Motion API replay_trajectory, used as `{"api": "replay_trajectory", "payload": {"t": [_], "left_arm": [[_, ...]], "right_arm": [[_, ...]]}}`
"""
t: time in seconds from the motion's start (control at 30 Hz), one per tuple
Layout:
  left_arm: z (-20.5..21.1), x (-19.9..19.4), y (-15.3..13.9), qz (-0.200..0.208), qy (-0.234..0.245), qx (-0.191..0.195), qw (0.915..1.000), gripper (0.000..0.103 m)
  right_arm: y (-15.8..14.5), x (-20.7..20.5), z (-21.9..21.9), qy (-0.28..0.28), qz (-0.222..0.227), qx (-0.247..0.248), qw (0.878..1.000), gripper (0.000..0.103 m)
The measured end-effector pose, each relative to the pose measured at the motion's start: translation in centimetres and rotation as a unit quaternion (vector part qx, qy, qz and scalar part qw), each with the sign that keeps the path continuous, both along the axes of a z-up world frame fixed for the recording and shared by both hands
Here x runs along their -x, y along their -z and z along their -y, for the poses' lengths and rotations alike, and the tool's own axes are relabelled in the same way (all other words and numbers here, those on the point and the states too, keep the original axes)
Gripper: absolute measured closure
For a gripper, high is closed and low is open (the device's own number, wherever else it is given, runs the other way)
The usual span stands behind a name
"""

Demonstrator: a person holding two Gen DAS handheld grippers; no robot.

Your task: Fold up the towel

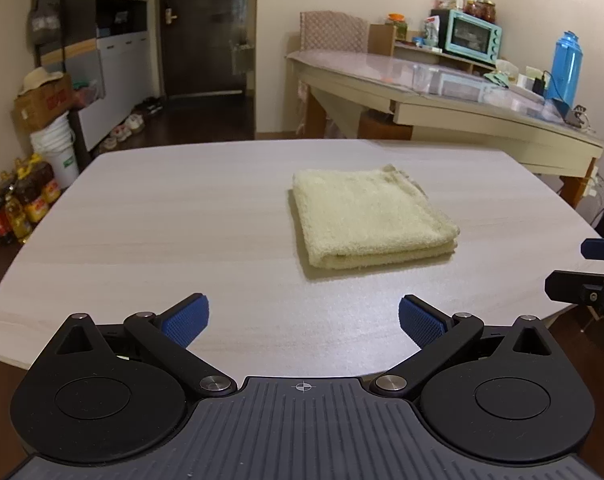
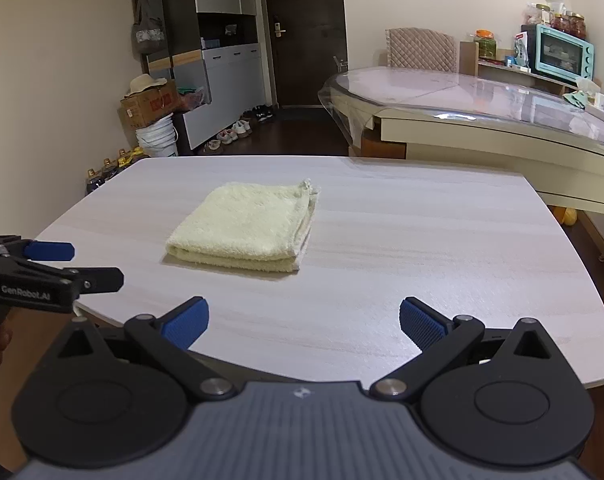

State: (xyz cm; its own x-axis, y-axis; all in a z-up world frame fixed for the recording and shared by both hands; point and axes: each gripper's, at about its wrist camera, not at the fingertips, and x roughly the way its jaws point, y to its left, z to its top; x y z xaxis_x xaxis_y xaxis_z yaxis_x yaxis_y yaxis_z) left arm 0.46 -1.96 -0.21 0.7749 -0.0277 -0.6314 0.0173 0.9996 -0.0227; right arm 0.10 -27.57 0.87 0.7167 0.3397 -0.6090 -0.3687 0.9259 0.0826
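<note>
Fingers (image 1: 190, 320) of the left gripper (image 1: 304, 322) stand wide apart and hold nothing, with bare table (image 1: 162, 220) between the blue pads. Ahead of them and a little to their right lies the towel (image 1: 372, 220), a pale yellow square in several layers, rounded fold edge toward the fingers and loose corners at the far right, well apart from both pads. At this view's right border the right gripper shows only in part, level with the fingers and off to their side. In the right wrist view the right gripper (image 2: 304, 322) is likewise spread wide and empty, its fingers (image 2: 420, 322) over the table's near edge; the towel (image 2: 246, 226) lies ahead and to their left, stacked edges on its right side, out of reach. The left gripper (image 2: 74, 264) comes in at the left border, beside the towel's near left corner but not touching it. The fold looks done, or nearly. The risks, as I judge them: a low pad sweeping across the top could drag the upper layer and spring the stack open, the frayed far corners could snag on a pad, and a pinch at the near edge might catch only some layers and skew any further fold.
</note>
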Motion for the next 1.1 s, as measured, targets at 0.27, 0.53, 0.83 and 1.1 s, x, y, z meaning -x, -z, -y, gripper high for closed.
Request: {"api": "replay_trajectory", "payload": {"t": [0.27,0.53,0.83,1.1], "left_arm": [[0.15,0.23,-0.05,0.000,-0.015,-0.004,0.9999,0.000],[0.61,0.32,0.01,0.002,-0.008,-0.008,0.9999,0.000],[0.66,0.22,0.10,-0.001,-0.007,-0.004,1.0000,0.000],[0.89,0.19,0.21,0.001,-0.007,-0.008,0.9999,0.000]], "right_arm": [[0.30,0.14,-0.31,-0.004,-0.005,-0.002,1.000,0.000],[0.53,0.15,-0.41,-0.005,-0.009,-0.001,1.000,0.000],[0.65,0.25,-0.61,-0.007,-0.011,-0.001,1.000,0.000],[0.84,0.21,-0.73,-0.006,-0.013,-0.002,1.000,0.000]]}}
